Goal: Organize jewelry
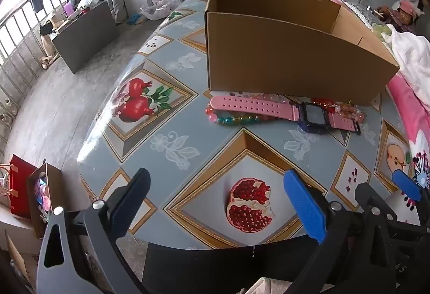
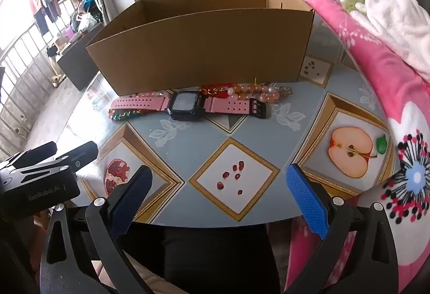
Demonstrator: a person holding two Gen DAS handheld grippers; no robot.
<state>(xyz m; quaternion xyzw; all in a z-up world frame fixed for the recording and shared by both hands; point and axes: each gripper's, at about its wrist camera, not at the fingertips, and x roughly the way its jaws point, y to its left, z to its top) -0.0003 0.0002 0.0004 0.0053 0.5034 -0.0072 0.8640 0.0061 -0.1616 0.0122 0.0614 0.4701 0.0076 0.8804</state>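
Pink-strapped watch (image 2: 188,106) and bead bracelets (image 2: 250,92) lie against the cardboard box (image 2: 204,52), at twelve o'clock, likely staged for loading. Both tools, left tool (image 1: 223,202) and right tool (image 2: 217,200), hover over the counter (image 2: 242,132), jaws spread, empty.

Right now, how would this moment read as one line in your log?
step: not started | left claw: open, empty | right claw: open, empty | pink watch, bead bracelets: on table, before cardboard box

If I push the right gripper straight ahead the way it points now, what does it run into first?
Probably the pink watch, lying with the bead bracelets in front of the box. The right gripper is open over bare table before that. Its height is unclear, so it might pass over them and hit the box.
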